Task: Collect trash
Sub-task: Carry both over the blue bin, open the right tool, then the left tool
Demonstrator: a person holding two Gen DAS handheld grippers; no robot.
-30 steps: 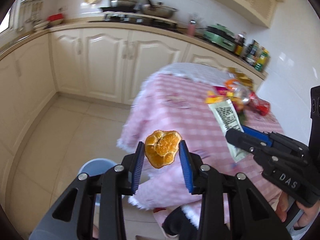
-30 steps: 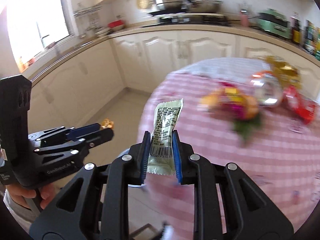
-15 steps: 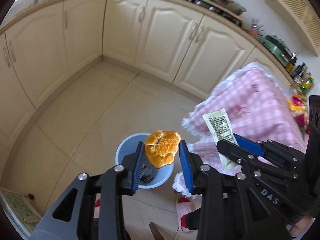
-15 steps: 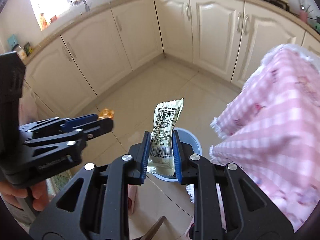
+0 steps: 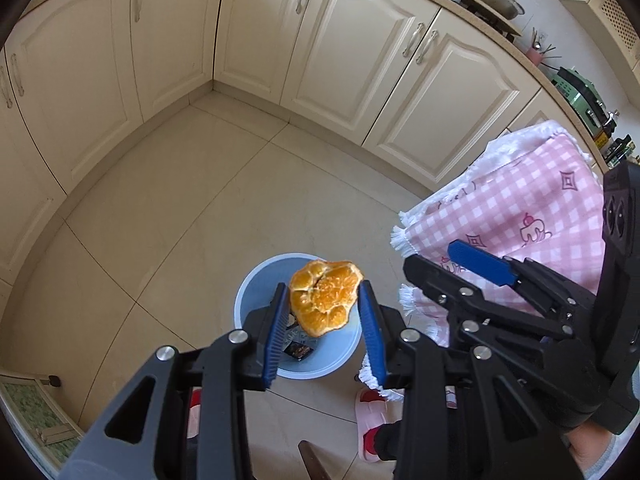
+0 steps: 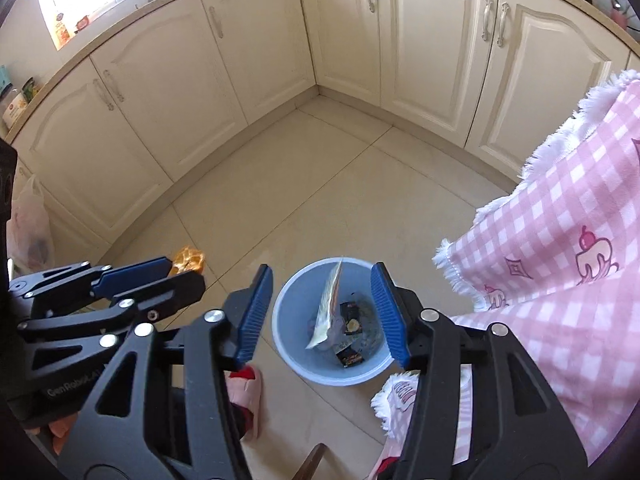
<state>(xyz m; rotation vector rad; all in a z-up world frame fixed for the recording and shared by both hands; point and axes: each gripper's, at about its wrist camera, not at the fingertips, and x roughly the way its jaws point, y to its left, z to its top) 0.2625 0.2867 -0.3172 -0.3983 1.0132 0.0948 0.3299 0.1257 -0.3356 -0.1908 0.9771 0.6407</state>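
Two pieces of trash hang over the blue bin point(image 6: 288, 344) on the tiled floor. The orange peel point(image 5: 325, 299) is pinched between the pads of the left gripper point(image 5: 323, 320), partly closed around it, right above the bin's mouth. The pale wrapper point(image 6: 329, 310) sits edge-on in the bin's opening, between the right gripper point(image 6: 323, 314) fingers but clear of both pads as its jaws are opening. Dark packets point(image 6: 350, 356) lie on the bin's bottom. A pink checked tablecloth point(image 6: 560, 264) hangs just beside the bin, with cream cabinets point(image 6: 432, 52) behind.
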